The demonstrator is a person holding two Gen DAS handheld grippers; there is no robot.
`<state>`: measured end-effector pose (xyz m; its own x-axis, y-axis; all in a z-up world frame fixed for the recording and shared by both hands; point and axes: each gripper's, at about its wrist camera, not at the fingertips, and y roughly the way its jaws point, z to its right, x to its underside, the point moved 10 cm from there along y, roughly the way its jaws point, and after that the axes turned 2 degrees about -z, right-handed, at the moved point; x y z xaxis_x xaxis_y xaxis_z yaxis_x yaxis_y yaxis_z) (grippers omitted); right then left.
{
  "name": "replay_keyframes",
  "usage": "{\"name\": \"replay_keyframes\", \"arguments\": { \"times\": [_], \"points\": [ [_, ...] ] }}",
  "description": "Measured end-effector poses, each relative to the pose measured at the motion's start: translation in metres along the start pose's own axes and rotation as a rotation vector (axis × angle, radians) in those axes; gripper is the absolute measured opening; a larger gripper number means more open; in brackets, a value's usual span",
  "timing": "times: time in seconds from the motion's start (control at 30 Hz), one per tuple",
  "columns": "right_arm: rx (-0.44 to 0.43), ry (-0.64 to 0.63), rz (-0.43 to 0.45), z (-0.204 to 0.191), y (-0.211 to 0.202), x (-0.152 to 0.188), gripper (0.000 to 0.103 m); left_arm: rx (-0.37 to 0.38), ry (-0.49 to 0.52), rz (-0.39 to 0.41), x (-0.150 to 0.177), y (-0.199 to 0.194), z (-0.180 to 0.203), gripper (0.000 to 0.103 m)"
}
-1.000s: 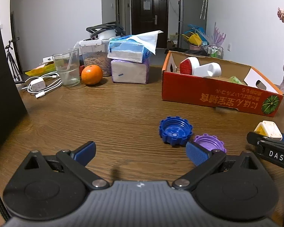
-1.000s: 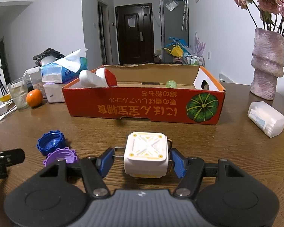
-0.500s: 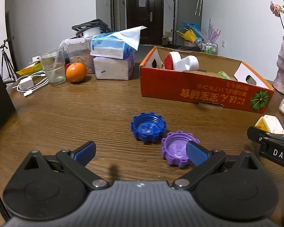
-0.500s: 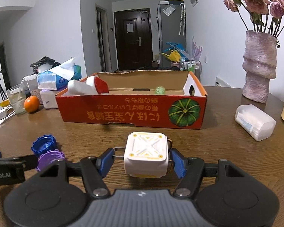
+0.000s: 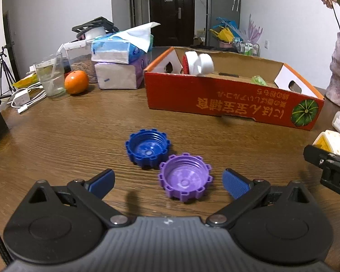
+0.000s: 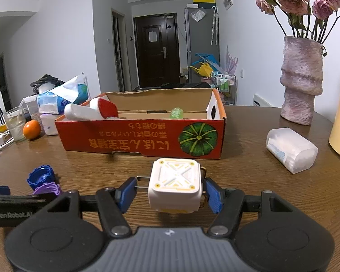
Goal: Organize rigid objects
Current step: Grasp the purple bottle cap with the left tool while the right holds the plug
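My left gripper (image 5: 168,182) is open, its jaws on either side of a purple cap (image 5: 185,179) lying open side up on the wooden table. A blue cap (image 5: 147,148) touches the purple cap just behind it. My right gripper (image 6: 170,192) is shut on a white and yellow plug adapter (image 6: 175,188), held above the table in front of the red cardboard box (image 6: 142,139). The adapter also shows at the right edge of the left wrist view (image 5: 333,142). Both caps show at lower left in the right wrist view (image 6: 42,176).
The box (image 5: 226,104) holds a white and red item (image 5: 198,63) and a green item (image 5: 258,80). Tissue packs (image 5: 120,68), an orange (image 5: 76,82), a glass (image 5: 49,77) and cables stand at back left. A vase (image 6: 301,81) and a translucent container (image 6: 291,149) stand at right.
My left gripper has swung right and forward, so the purple cap now lies between its open jaws. My right gripper has moved left and nearer the box, still holding the adapter.
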<state>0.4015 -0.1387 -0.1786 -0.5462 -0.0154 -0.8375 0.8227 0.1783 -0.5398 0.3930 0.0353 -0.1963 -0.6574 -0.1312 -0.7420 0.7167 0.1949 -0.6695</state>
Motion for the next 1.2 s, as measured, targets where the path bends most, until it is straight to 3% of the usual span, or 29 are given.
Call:
{"name": "replay_keyframes", "arguments": {
  "times": [0.53,0.63,0.87,1.0,1.2],
  "points": [
    [-0.004,0.001,0.004,0.005,-0.001,0.001,0.064,-0.035,-0.013,-0.049,0.0,0.017,0.011,0.101],
    [-0.003,0.0,0.008,0.004,-0.001,0.001,0.064,-0.037,-0.017,-0.054,0.0,0.019,0.01,0.096],
    [-0.005,-0.004,0.007,0.003,-0.001,0.002,0.064,-0.017,-0.017,-0.072,0.003,0.022,0.011,0.074],
    [-0.005,-0.004,0.007,0.003,-0.001,0.002,0.064,-0.001,-0.013,-0.064,0.002,0.019,0.012,0.055],
    [-0.007,-0.006,0.008,0.003,-0.001,0.002,0.064,-0.015,0.011,-0.058,0.003,0.016,0.014,0.055]
  ]
}}
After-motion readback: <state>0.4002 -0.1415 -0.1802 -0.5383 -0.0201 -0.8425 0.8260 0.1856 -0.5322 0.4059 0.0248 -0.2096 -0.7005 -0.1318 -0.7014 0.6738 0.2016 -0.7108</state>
